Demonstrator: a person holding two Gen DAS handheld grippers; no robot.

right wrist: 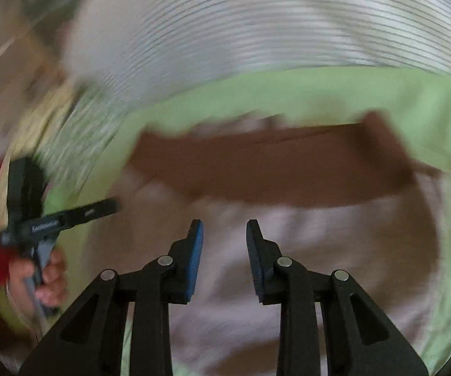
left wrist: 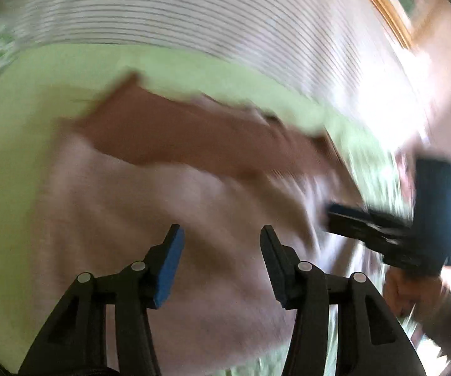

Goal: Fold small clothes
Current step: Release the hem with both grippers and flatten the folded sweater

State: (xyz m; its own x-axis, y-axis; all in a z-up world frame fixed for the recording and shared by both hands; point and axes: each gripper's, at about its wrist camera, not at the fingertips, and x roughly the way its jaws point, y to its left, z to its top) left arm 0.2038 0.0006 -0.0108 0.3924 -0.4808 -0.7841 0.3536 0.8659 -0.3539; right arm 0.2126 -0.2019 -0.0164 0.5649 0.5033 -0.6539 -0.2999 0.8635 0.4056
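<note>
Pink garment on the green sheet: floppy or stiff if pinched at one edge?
Probably floppy: the pink garment lies in soft wrinkles on the green sheet, so a pinched edge would likely lift while the rest drapes and drags. It looks thin, so likely light. The brown band seems flatter, perhaps slightly firmer; blur limits certainty.

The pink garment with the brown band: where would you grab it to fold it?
By a corner of the brown band, coming in low from the side. The pink garment lies flat on the green sheet, so only edges offer something to pinch.
</note>
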